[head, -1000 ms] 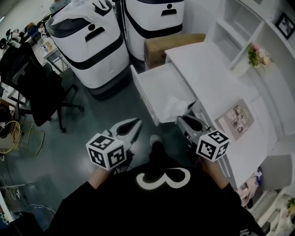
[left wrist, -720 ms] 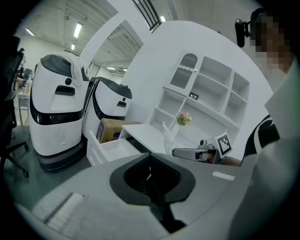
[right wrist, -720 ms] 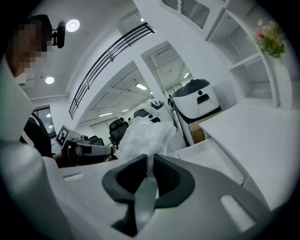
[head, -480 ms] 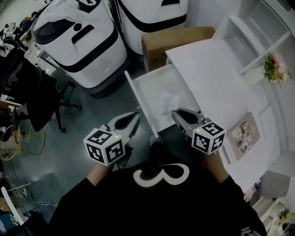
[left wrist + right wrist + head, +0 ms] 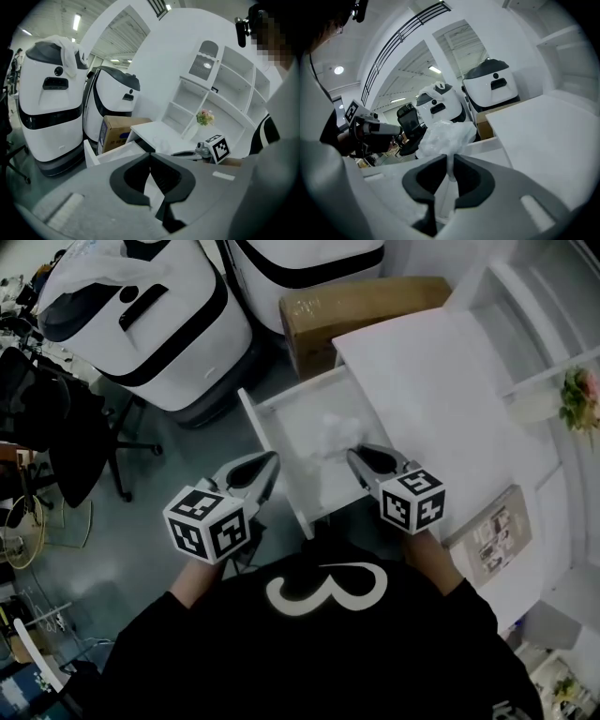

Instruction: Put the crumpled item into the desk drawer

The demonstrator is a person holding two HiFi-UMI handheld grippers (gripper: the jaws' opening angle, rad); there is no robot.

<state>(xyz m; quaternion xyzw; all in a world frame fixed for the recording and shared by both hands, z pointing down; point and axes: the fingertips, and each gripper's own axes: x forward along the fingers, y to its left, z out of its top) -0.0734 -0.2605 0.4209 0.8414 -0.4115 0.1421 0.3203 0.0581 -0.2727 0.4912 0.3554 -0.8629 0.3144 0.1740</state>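
The crumpled white item (image 5: 332,430) hangs over the inside of the open white desk drawer (image 5: 274,420). My right gripper (image 5: 354,454) is shut on its near edge. In the right gripper view the crumpled item (image 5: 443,135) bulges out above the jaws, which pinch a thin fold of it at the right gripper (image 5: 450,169). My left gripper (image 5: 271,463) hovers just outside the drawer's left wall, over the floor. Its jaws meet at the tips of the left gripper (image 5: 150,158) with nothing between them.
The drawer sticks out from a white desk (image 5: 441,381). Behind it stand a cardboard box (image 5: 361,301) and two big white machines (image 5: 141,315). A black office chair (image 5: 56,418) is on the left. A flower pot (image 5: 583,395) and a printed sheet (image 5: 494,526) lie on the right.
The right gripper has carried the crumpled item from the drawer's front corner farther in over the drawer. The left gripper stays beside the drawer's left wall. The head view has shifted.
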